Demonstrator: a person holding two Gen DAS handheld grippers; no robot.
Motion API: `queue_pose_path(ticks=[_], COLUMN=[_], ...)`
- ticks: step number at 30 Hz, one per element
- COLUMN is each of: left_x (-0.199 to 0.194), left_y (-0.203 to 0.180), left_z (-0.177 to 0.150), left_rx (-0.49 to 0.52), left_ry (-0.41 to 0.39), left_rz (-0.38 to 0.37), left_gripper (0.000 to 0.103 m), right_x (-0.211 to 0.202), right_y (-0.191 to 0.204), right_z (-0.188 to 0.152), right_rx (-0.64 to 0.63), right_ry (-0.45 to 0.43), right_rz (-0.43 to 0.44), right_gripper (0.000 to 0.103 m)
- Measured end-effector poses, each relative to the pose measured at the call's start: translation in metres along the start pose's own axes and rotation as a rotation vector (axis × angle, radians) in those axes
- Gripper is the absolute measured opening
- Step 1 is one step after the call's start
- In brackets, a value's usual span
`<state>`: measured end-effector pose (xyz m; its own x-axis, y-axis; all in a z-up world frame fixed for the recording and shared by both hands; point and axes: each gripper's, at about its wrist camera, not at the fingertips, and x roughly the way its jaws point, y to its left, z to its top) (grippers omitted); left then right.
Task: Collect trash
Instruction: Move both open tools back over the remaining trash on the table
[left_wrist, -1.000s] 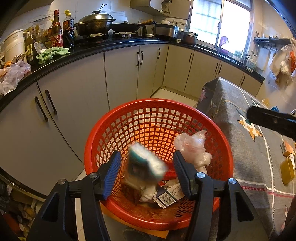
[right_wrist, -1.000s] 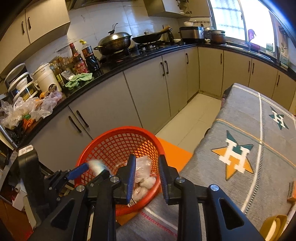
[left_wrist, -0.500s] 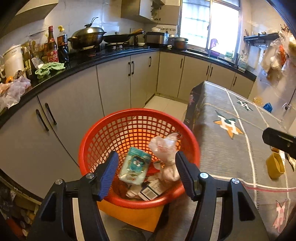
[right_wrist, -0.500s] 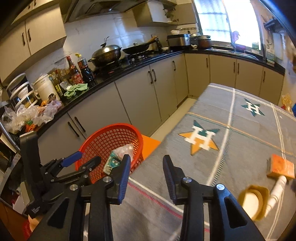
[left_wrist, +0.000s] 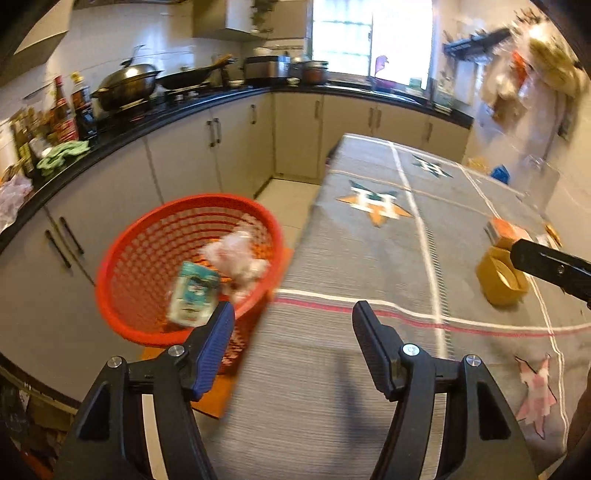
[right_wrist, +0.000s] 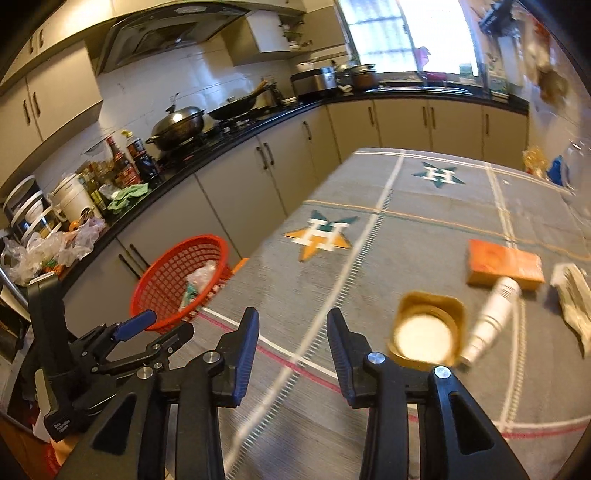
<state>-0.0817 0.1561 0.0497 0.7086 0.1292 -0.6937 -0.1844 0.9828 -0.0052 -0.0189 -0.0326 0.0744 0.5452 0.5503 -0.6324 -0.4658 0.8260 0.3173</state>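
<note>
Two hand-held grippers hover over a table covered in a grey woven cloth (left_wrist: 332, 369) with star patterns, inside a kitchen. The left gripper (left_wrist: 293, 325) has its blue-padded fingers spread wide apart, holding nothing. The right gripper (right_wrist: 291, 332) also has its fingers apart and empty.

The round red plastic mesh basket (left_wrist: 122, 258) sits just beside the table's left edge, below the tabletop. The left view looks into it: a teal and white packet (left_wrist: 192, 291) and a crumpled pale pink plastic bag (left_wrist: 240, 258) lie inside.

The right view shows more of the tabletop trash: a yellow square tub with a round white lid (right_wrist: 424, 332), a white plastic bottle (right_wrist: 491, 317) lying touching a flat orange box (right_wrist: 506, 266), and crumpled paper (right_wrist: 574, 299) near the right edge. The left view catches only the tub and box, partly hidden behind the right gripper's black tip.
</note>
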Motion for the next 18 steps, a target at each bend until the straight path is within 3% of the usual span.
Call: queue_pose_path(ticks=[9,18], left_x=[0.001,0.015], left_y=[-0.073,-0.15], left_z=[0.001,0.023], left_rx=[0.128,0.223], left_ry=[0.021,0.078], left_rz=[-0.057,-0.206], left_gripper=[0.065,0.068], right_x=[-0.048,-0.098], right_y=[-0.079,-0.181], right_z=[-0.012,-0.005], right_rx=[0.128,0.287], right_ry=[-0.063,-0.123], right_rz=[-0.078,-0.199], right_gripper=[0.041,0.048])
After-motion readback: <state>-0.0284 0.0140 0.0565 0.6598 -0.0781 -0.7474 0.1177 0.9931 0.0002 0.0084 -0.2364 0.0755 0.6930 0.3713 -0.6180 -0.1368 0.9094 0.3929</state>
